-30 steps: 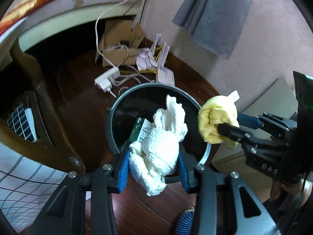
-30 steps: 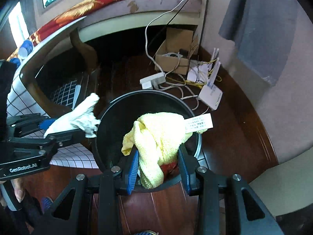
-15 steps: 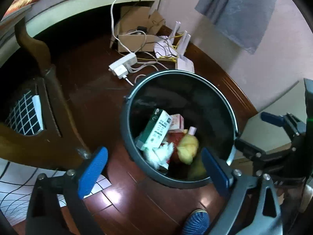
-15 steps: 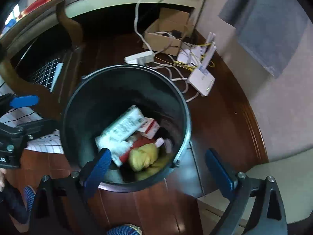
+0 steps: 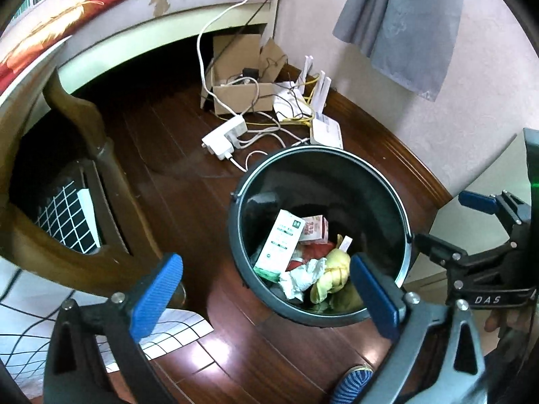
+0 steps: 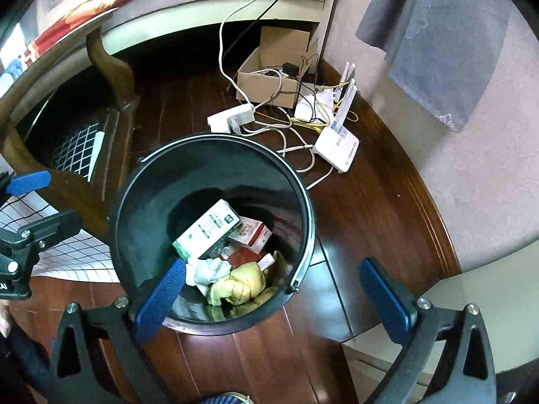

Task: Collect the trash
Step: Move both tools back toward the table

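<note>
1. Apparently most is done: the white tissue wad [image 5: 301,274] and yellow cloth [image 5: 331,274] lie inside the black bin [image 5: 402,219] with cartons.
2. Left gripper [image 5: 266,298] and right gripper [image 6: 274,298] hover above it, fingers spread wide, holding nothing.
3. Dark wooden floor [image 5: 175,175]; no loose trash visible.

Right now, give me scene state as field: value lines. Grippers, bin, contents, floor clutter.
left gripper: open, empty, above the bin's near rim
right gripper: open, empty, over the bin
bin: dark, round, upright on wood floor
contents: white-green carton, red-white box, crumpled white tissue, yellow cloth
floor clutter: power strip, router, cardboard box, cables
</note>
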{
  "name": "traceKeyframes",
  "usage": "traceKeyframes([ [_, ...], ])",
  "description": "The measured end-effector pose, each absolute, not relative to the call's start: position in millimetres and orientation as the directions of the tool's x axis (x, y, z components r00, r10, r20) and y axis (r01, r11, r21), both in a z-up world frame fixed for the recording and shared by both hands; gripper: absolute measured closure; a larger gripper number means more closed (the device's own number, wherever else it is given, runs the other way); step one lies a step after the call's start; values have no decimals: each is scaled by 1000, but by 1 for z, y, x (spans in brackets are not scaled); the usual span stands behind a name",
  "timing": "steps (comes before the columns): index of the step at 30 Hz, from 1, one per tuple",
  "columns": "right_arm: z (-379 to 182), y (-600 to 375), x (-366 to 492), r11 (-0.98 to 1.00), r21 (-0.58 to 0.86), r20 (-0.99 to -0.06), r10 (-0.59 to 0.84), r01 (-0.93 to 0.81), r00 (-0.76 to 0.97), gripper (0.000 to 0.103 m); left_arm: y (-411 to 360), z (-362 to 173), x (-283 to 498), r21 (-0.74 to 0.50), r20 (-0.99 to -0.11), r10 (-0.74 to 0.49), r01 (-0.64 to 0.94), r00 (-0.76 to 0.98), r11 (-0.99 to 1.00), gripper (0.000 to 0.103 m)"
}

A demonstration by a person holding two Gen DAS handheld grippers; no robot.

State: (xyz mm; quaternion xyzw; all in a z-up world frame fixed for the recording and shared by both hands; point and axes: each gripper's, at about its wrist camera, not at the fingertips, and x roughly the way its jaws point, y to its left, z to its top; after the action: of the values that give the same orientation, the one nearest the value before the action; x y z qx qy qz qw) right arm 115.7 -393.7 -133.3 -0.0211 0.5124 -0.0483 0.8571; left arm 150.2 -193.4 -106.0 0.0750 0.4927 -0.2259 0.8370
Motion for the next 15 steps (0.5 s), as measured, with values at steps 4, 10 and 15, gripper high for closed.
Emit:
traceKeyframes([
  [4, -127, -392, 113, 995, -78, -870, -100, 65, 482, 0, -188, -96, 147, -87, -847, -304, 449, 437, 889, 3],
  [10, -111, -388, 108, 995, -64, -851, -92, 72, 517, 0, -180, -79, 141, -77, -825, -307, 445, 474, 892, 3],
  [15, -96, -380, 100, 998, -40, -836, -58, 43, 546, 0, -170, -63, 131, -47, -803, -296, 441, 517, 896, 2],
])
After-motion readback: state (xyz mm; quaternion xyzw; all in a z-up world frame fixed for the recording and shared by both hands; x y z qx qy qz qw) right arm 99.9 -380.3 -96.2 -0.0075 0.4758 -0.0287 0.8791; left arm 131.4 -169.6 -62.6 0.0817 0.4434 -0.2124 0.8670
